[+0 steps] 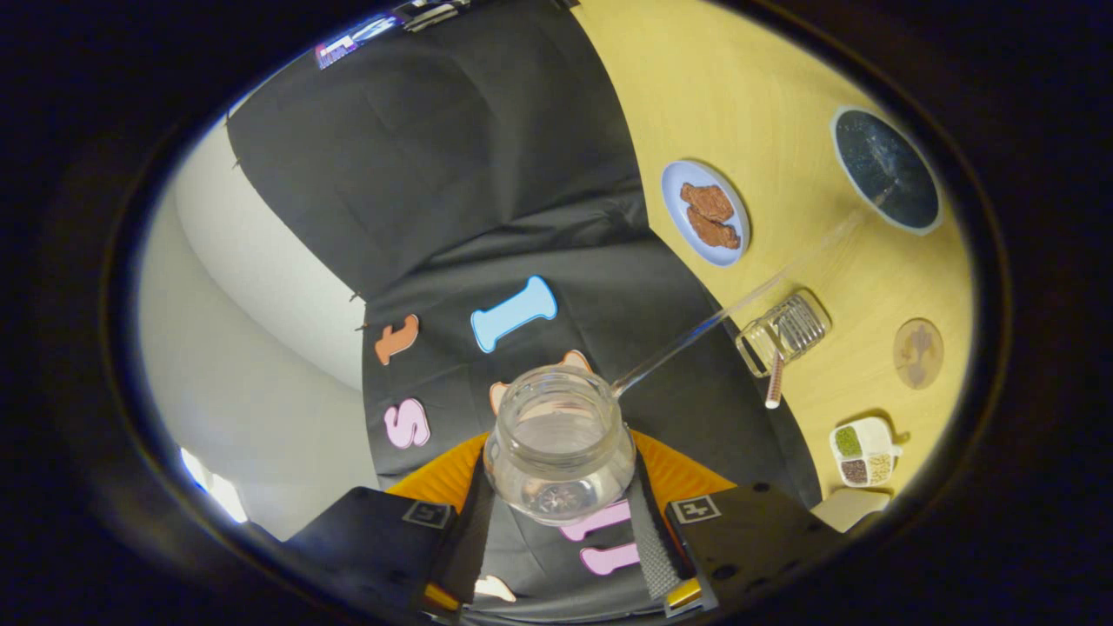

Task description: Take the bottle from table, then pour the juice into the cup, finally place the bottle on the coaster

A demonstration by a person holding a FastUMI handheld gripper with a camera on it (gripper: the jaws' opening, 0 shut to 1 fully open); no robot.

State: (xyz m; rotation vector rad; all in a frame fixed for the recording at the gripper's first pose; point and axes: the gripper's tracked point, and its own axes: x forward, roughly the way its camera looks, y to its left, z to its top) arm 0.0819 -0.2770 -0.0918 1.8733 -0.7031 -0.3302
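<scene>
Jaws: closed in on the bottle (559, 443), one finger pressing on each side of its rounded body, so the gripper (561, 522) has it clamped between them.
Bottle: clear glass, wide open mouth turned toward the camera, tipped over so that the table (739, 96) stands nearly on edge beyond it; a little clear liquid sits inside.
Juice: a thin clear stream (739, 304) leaves the lip of the bottle and runs in a long straight line across the booth wall and out over the table.
Cup: a ribbed clear glass cup (787, 330) stands on the table just beside the stream; whether the stream falls into it or passes it by I cannot tell.
Stick: a small pink-and-white straw-like thing (774, 387) lies against the cup on its near side.
Coaster: a round wooden coaster (918, 352) lies bare on the table beyond the cup, apart from it.
Blue plate: a pale blue plate (674, 187) with two brown pieces of food, farther along the table than the cup.
Dark bowl: a dark round dish with a pale rim (887, 169), near where the far end of the stream points.
Divided dish: a small white tray (883, 430) with green, brown and pale grains in separate compartments, near the coaster on its other side from the dark dish.
Wall: black cloth hangs behind the bottle, with a pale plain wall (252, 348) beside it.
</scene>
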